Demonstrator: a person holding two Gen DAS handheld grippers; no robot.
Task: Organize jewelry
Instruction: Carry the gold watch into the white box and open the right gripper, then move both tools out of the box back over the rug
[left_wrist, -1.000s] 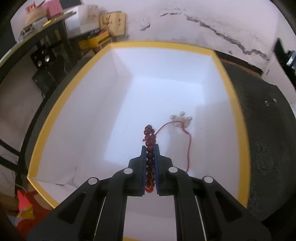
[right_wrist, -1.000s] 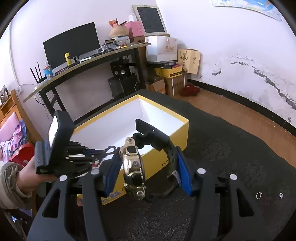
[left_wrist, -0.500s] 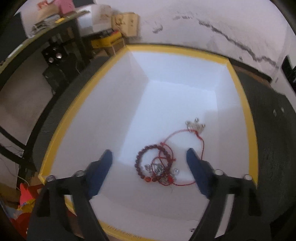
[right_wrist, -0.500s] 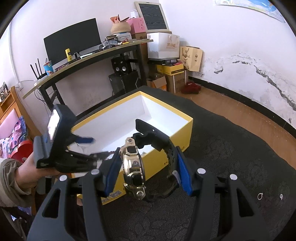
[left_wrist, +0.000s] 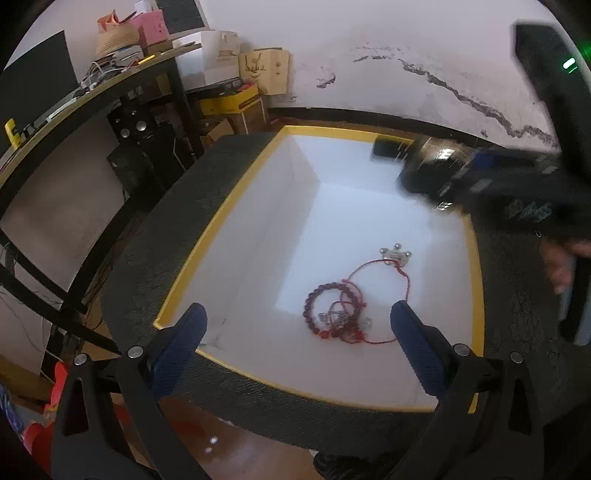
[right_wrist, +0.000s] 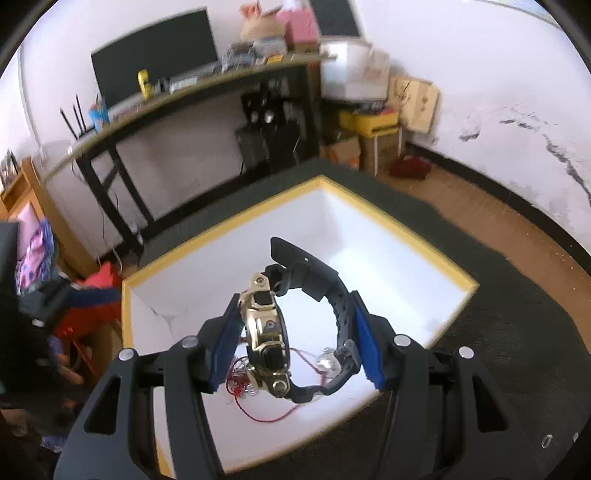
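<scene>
A yellow-rimmed white box (left_wrist: 221, 218) lies open on a dark mat. On its floor are a dark red bead bracelet (left_wrist: 314, 299) and red string bracelets with a silver charm (left_wrist: 397, 254), tangled together. My left gripper (left_wrist: 298, 312) hangs above the box's near edge with its jaws opening wide; nothing is between them. My right gripper (right_wrist: 295, 302) is shut on a gold and black watch (right_wrist: 264, 328) and holds it over the box (right_wrist: 406, 236). In the left wrist view the right gripper (left_wrist: 432, 166) is a blur over the box's far right corner.
A dark mat (right_wrist: 517, 350) carries the box, with two small rings (right_wrist: 546, 441) lying on it at the right. A black desk (right_wrist: 184, 99) with a monitor and cardboard boxes (left_wrist: 258, 66) stands along the wall. A person's hand (left_wrist: 561, 266) holds the right gripper.
The left gripper opened, let go of the bead bracelet into the box, and pulled up and back. The right gripper carried the watch from beside the box to over it.
</scene>
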